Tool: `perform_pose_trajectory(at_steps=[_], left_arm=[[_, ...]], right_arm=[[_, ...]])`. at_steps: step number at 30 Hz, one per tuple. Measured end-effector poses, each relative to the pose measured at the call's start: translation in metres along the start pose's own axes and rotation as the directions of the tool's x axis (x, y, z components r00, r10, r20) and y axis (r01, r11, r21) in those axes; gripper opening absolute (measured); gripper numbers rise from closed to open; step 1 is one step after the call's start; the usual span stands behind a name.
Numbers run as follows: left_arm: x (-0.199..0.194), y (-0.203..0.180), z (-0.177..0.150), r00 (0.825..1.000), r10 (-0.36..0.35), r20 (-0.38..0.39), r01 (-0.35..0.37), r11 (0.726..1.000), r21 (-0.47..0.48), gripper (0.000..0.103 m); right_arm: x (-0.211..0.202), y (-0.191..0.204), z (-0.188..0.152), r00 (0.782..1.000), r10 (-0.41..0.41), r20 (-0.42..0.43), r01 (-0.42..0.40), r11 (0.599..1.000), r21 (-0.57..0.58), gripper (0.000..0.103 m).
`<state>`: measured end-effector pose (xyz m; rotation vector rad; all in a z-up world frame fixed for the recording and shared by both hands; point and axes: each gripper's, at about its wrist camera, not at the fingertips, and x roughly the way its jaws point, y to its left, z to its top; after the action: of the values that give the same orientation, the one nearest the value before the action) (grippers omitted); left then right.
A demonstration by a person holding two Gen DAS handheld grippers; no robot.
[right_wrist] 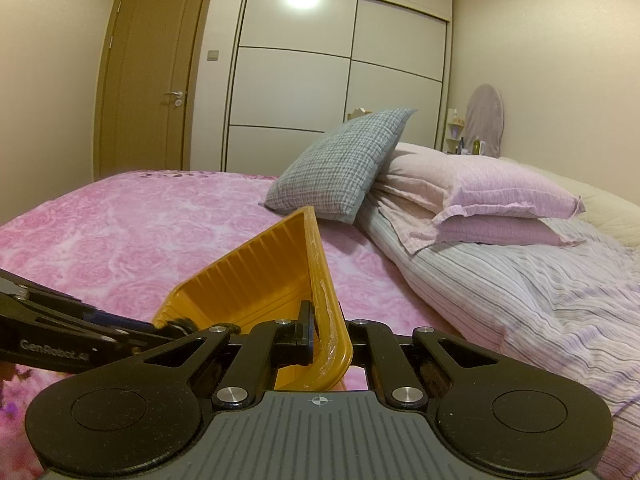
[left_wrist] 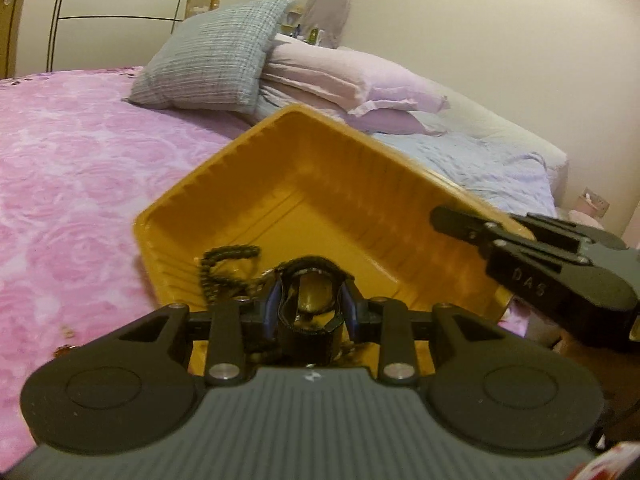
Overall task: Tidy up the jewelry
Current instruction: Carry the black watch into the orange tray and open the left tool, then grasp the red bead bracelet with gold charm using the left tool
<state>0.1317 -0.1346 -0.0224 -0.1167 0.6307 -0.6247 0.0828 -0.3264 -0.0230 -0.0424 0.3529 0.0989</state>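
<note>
1. Black band-like piece of jewelry with a shiny gold-coloured centre (left_wrist: 308, 300): clamped between the blue-padded fingers of the left gripper (left_wrist: 310, 300), at the near end of the tray. Exact type of piece cannot be told; the view is close and blurred.
2. Black beaded chain (left_wrist: 224, 264): lies coiled on the floor of the tray, near its near-left corner, just beside the left gripper's left finger. Whether it joins the held piece cannot be told.
3. Yellow ribbed plastic tray, rectangular with flared walls (left_wrist: 320, 184): tilted, far end raised, above the bed. Right wrist view shows it edge-on (right_wrist: 280, 264).
4. Right gripper (right_wrist: 320, 336): jaws closed on the tray's rim, one finger inside the wall, the other outside. In the left wrist view it (left_wrist: 472, 226) enters from the right and pinches the tray's right edge.
5. Left gripper in right wrist view (right_wrist: 176, 326): reaches in from the left to the tray's near corner.
6. Surroundings: pink rose-patterned blanket (right_wrist: 140, 232) under the tray; grey checked cushion (right_wrist: 344, 160) leaning on two stacked pale pink pillows (right_wrist: 480, 192); striped sheet (right_wrist: 520, 292) to the right.
7. Background: white sliding-door wardrobe (right_wrist: 336, 64), brown wooden door (right_wrist: 152, 80).
</note>
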Motion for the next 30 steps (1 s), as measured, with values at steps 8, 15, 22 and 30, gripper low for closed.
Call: perform_pose_trajectory(at_steps=[8, 15, 22, 30], left_arm=[[-0.003, 0.000, 0.005, 0.999, -0.010, 0.032, 0.011, 1.000, -0.016, 0.036], [-0.022, 0.020, 0.001, 0.995, 0.077, 0.057, -0.075, 0.996, -0.039, 0.036], [-0.042, 0.047, -0.005, 0.979, 0.191, 0.070, -0.188, 0.981, -0.058, 0.036], [-0.071, 0.092, -0.021, 0.927, 0.372, 0.055, -0.366, 0.926, -0.095, 0.038]], right_arm=[[0.000, 0.000, -0.001, 1.000, -0.002, -0.006, 0.002, 1.000, 0.006, 0.007], [0.001, -0.001, 0.001, 1.000, -0.003, -0.006, 0.003, 1.000, 0.006, 0.007], [0.001, -0.001, 0.001, 1.000, -0.004, -0.005, 0.004, 1.000, 0.005, 0.007], [0.001, 0.000, 0.002, 1.000, -0.005, -0.004, 0.005, 1.000, 0.003, 0.007]])
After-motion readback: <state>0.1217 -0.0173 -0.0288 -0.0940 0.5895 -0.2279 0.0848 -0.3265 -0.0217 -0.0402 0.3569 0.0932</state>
